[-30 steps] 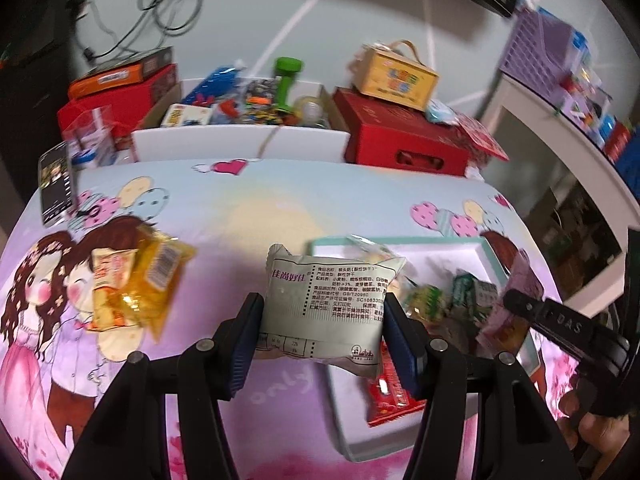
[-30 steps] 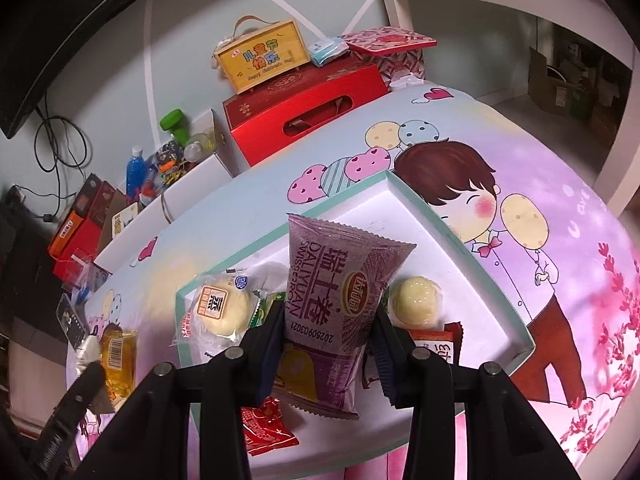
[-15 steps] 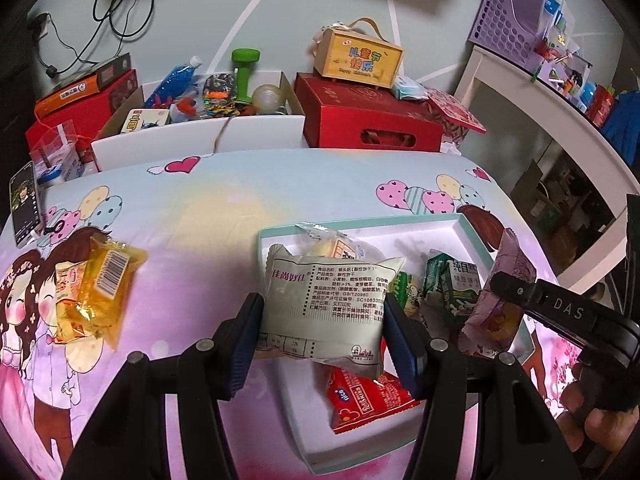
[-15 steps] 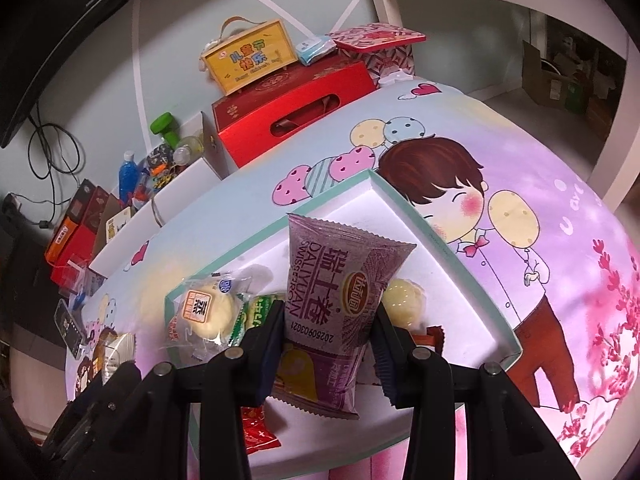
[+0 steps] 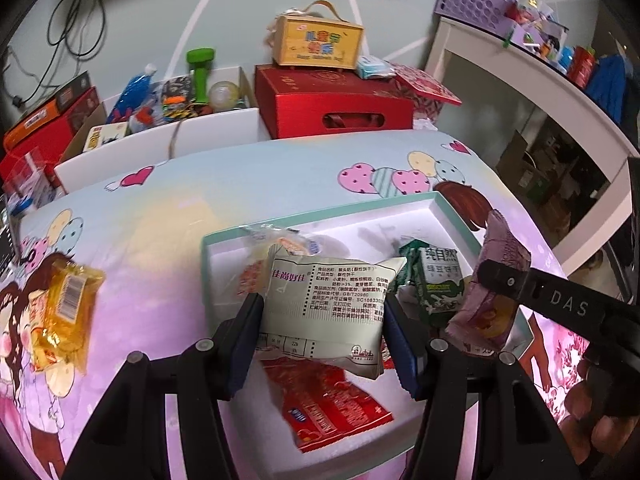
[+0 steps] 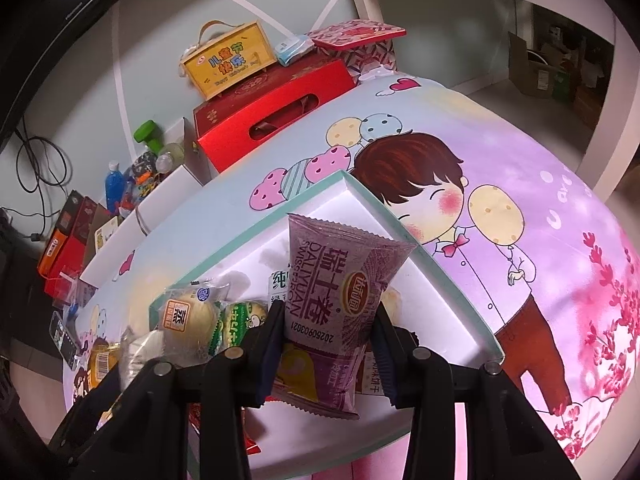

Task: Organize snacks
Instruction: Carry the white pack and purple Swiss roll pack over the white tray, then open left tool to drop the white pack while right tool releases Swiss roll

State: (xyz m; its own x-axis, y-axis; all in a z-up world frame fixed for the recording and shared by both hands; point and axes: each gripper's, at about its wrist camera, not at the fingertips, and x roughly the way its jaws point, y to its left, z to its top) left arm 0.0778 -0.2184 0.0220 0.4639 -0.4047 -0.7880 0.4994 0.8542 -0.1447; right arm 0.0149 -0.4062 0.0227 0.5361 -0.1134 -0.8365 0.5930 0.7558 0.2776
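Note:
My left gripper is shut on a white snack packet with printed text and holds it above the left part of a white tray with a teal rim. My right gripper is shut on a purple snack packet above the same tray; that packet also shows in the left wrist view. In the tray lie a red packet, a green biscuit packet and a wrapped bun. A yellow packet lies on the tablecloth left of the tray.
Behind the table stand a red box with a yellow gift box on top, and a white bin of bottles and toys. A white shelf stands at the right. A phone lies at the table's left edge.
Both grippers keep their packets. The left gripper has moved right, from beside the tray to over it. The right gripper has moved a little closer to the tray.

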